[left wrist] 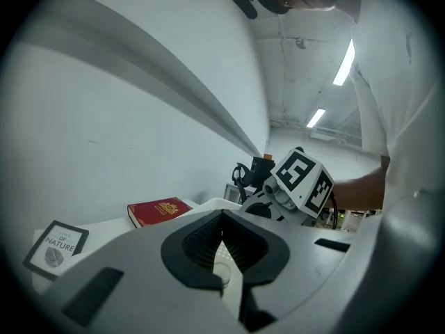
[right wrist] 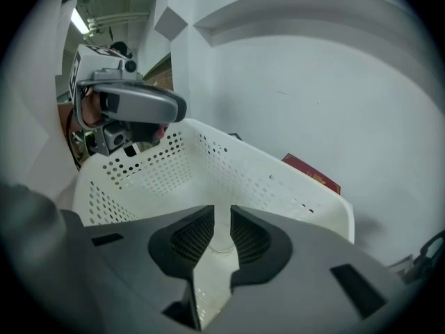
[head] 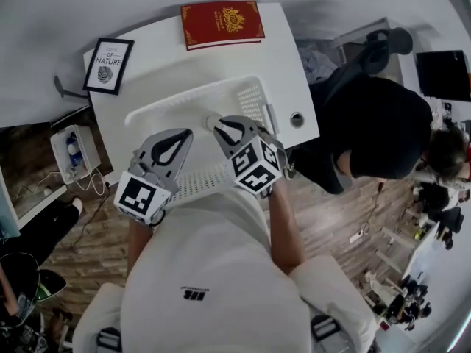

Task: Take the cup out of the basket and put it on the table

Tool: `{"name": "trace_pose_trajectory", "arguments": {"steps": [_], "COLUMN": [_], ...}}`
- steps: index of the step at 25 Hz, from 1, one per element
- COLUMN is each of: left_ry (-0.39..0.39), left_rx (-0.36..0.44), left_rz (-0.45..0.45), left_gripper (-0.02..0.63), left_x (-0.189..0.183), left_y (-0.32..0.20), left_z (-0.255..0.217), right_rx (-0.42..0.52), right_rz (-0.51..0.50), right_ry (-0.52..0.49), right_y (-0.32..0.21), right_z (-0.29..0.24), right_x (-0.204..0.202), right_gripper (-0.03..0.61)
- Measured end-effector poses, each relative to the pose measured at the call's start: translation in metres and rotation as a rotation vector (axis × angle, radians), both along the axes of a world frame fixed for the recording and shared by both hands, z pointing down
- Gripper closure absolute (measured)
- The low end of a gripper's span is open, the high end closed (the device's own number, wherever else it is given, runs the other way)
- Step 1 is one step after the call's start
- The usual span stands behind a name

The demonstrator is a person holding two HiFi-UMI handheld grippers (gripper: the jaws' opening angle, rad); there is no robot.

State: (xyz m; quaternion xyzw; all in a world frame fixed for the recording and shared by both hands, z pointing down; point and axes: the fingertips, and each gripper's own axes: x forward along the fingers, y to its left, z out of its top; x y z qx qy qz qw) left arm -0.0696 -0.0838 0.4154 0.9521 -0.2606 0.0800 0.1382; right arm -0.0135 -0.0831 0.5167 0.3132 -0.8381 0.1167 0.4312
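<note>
Head view: a white basket [head: 254, 98] is sitting on a white table [head: 287, 65]. A red book [head: 222, 23] is lying at the far edge and a framed print [head: 108, 65] at the far left. The left gripper [head: 185, 134] and right gripper [head: 215, 122] are reaching over the basket's near wall.

Left gripper view: its jaws are pressing together at the tips, holding nothing. A small clear cup [left wrist: 222, 270] is showing beyond them, inside the basket.

Right gripper view: its jaws are standing slightly spread, framing the cup in their narrow gap.
</note>
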Motion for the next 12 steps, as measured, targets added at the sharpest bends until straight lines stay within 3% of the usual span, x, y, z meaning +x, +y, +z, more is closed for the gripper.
{"name": "trace_pose_trajectory", "arguments": {"steps": [12], "left_ry": [0.023], "left_rx": [-0.005], "left_rz": [-0.025], "left_gripper": [0.604], "left_x": [-0.005], "left_y": [-0.005], "left_z": [-0.002], "right_rx": [-0.074], "right_rz": [-0.117], "right_ry": [0.2], "right_y": [-0.001], "right_z": [0.048], "right_x": [-0.003], "right_gripper": [0.425]}}
